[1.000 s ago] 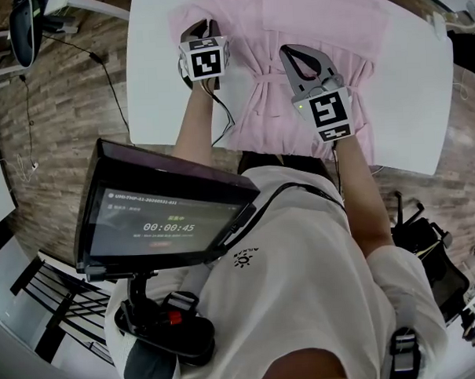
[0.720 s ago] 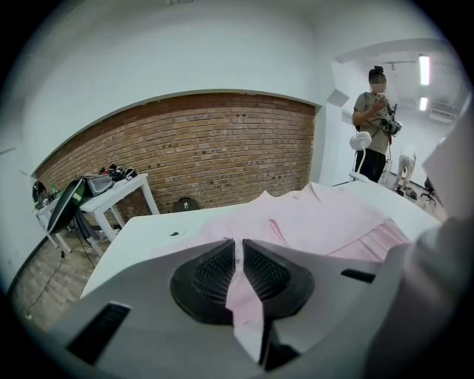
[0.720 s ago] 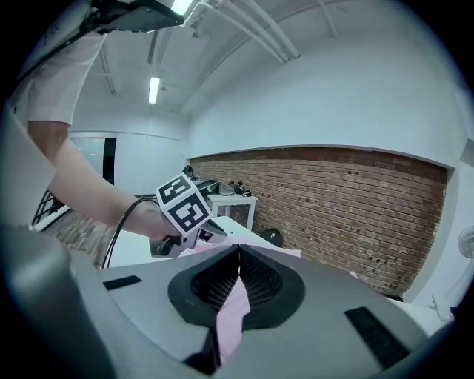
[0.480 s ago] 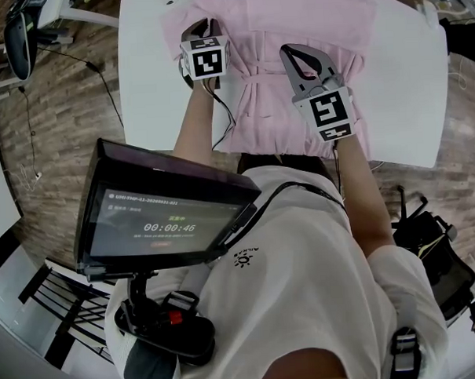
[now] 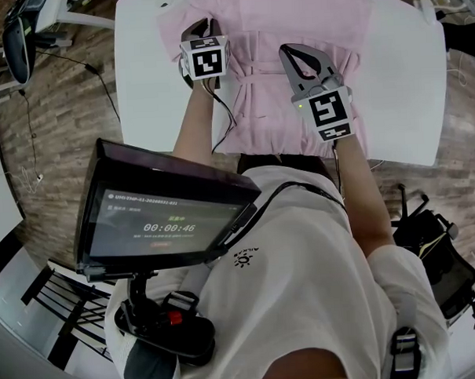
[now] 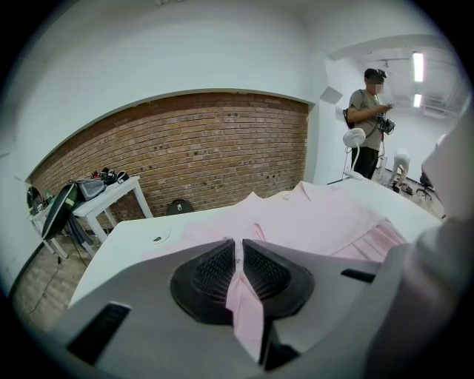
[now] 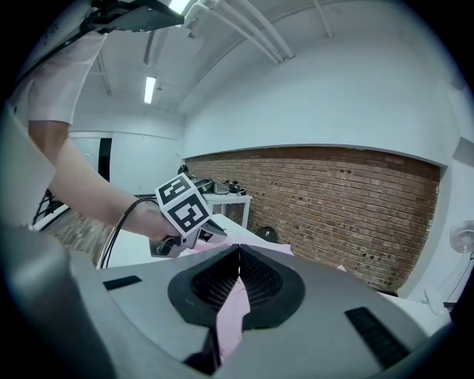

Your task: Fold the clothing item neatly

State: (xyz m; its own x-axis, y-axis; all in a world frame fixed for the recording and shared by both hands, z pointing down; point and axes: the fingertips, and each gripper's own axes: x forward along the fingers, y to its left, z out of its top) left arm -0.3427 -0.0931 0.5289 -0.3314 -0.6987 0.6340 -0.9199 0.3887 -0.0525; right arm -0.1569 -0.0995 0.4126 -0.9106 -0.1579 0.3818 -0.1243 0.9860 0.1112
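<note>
One white table (image 5: 406, 91) carries one pink garment (image 5: 293, 17), spread across the tabletop with its hem hanging over the near edge, and two grippers work on it, one in each of the person's hands. At the left, the left gripper (image 5: 196, 27) sits at the garment's left margin; its jaws are drawn nearly together, pinching a single thin fold of the pink cloth (image 6: 244, 303) between the ribbed pads (image 6: 215, 270). Toward the right, the right gripper (image 5: 292, 52) rests over the gathered waist, jaws fully closed on one strip of the same cloth (image 7: 233, 307). Both forearms reach forward side by side over the near table edge, the left gripper tipped down toward the tabletop, the right one held closer to level. One screen (image 5: 164, 219) hangs at the person's chest.
</note>
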